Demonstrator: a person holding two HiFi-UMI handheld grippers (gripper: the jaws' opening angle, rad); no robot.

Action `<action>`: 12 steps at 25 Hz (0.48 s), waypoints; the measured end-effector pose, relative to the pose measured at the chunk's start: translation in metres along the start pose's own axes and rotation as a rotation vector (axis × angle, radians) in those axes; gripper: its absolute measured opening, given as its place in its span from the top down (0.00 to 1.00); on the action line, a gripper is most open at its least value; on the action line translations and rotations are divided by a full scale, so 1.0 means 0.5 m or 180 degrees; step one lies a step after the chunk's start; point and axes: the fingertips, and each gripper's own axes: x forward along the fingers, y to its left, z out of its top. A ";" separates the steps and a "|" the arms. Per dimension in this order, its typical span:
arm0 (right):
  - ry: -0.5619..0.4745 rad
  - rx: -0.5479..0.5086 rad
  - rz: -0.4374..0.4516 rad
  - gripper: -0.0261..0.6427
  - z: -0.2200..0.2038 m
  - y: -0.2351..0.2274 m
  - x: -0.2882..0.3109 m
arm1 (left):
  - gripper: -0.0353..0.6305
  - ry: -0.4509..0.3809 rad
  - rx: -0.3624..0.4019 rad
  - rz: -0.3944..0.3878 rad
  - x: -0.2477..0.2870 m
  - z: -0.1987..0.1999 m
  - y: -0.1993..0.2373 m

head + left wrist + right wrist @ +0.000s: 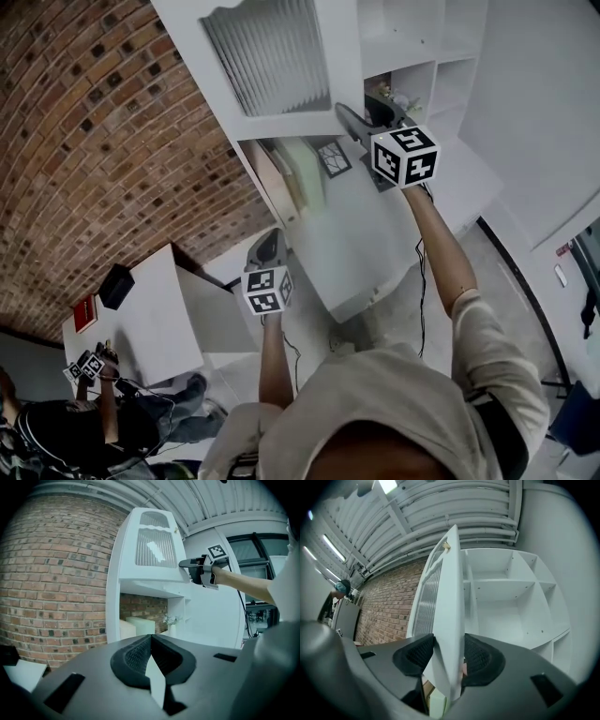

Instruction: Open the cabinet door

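A tall white cabinet stands against the brick wall. Its upper door, with a ribbed glass panel, hangs swung out from the bare white shelves. My right gripper is shut on the door's free edge; the panel sits between both pads, seen edge-on in the right gripper view. In the left gripper view the right gripper shows at the door's lower right corner. My left gripper hangs lower, in front of the cabinet and apart from it. Its jaws are shut on nothing.
The brick wall runs along the left. A low white table carries a black box. Another person sits at lower left. Pale boxes and a small flower vase fill the cabinet's open lower shelf.
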 end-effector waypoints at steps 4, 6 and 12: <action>0.0010 0.0029 0.0118 0.69 0.010 0.023 -0.031 | 0.91 -0.0003 0.0020 0.0095 -0.051 0.000 -0.044; 0.0014 0.0051 0.0177 0.72 0.014 0.039 -0.045 | 0.91 0.0035 0.0014 0.0149 -0.079 -0.009 -0.064; -0.0040 0.0077 0.0323 0.77 0.030 0.108 -0.092 | 0.91 0.0117 -0.0025 0.0304 -0.171 -0.043 -0.102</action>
